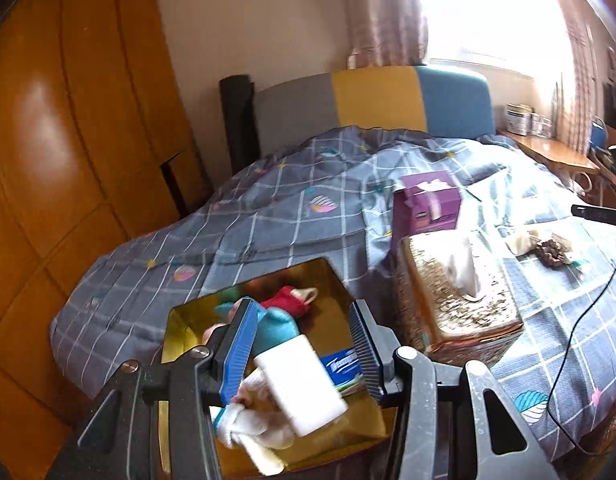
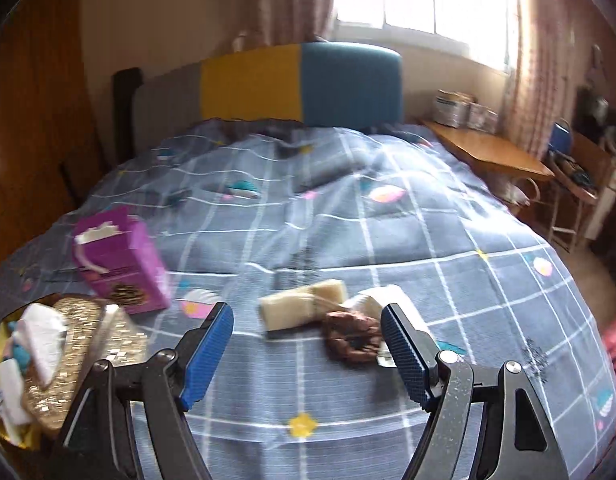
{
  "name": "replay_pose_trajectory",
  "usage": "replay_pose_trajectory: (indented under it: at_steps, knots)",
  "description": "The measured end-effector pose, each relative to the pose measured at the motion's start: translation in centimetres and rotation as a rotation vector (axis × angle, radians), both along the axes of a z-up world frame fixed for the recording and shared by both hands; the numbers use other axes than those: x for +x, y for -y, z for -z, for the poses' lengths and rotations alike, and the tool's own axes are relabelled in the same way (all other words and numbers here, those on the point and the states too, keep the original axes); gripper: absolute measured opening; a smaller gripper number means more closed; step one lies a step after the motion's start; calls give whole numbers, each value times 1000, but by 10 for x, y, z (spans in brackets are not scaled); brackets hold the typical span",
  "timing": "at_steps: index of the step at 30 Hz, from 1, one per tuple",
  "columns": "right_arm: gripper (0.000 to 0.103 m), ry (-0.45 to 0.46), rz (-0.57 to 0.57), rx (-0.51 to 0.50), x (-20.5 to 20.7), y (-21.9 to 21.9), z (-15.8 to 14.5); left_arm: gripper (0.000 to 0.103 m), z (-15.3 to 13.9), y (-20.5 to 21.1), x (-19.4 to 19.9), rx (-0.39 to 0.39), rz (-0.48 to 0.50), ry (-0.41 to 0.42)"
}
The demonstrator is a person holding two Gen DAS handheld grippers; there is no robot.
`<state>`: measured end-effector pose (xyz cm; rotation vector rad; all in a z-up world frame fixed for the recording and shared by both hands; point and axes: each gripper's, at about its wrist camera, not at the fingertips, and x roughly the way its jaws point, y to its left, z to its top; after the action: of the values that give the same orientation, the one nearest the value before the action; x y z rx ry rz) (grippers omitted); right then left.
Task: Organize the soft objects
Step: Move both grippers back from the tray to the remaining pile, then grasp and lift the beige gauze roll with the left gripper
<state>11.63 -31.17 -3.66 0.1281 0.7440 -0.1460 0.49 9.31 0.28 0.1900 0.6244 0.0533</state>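
Lying just ahead of the empty, spread right tongs [image 2: 308, 354], a brown scrunchie [image 2: 352, 338] rests on the quilt [image 2: 348, 232].

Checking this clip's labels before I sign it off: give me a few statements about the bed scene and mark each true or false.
1. The gold box already holds several soft items, among them a red one. True.
2. The right claw is clamped on the brown scrunchie. False: its jaws stand apart with nothing between them, and the brown scrunchie lies on the quilt beyond them.
3. A purple tissue box stands on the quilt. True.
4. The quilt is plain white. False: it is grey-blue with a white grid.
5. The left claw hangs over the gold box. True.
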Motion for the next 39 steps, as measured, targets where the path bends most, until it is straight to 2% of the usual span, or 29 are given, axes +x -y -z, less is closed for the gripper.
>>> replay_pose_trajectory:
  at_steps: [5, 8, 11, 16, 20, 25, 31, 36, 38, 39]
  knots:
    - [77, -48, 139, 21, 3, 55, 32, 48, -13, 33, 10, 39, 87, 19]
    - [77, -98, 225, 90, 0, 82, 48, 48, -21, 58, 19, 53, 152, 26]
    - [77, -65, 266, 151, -6, 96, 45, 48, -26, 85, 28, 49, 218, 20]
    - [77, -75, 303, 192, -11, 102, 46, 48, -33, 135, 44, 27, 343, -9]
    - [77, -102, 355, 216, -12, 113, 51, 48, -26, 184, 62, 21, 445, -78]
    - [77, -106, 401, 282, -18, 127, 56, 48, 0, 246, 93, 39, 527, -206]
    - [77, -122, 417, 353, -21, 135, 61, 48, 49, 300, 135, 99, 571, -365]
    - [77, -122, 439, 423, -25, 144, 66, 49, 82, 328, 173, 136, 583, -451]
    - [77, -117, 443, 438, -27, 145, 66, 52, 92, 340, 186, 160, 594, -466]
    - [77, -115, 443, 449, -27, 146, 66, 57, 97, 347, 190, 173, 604, -474]
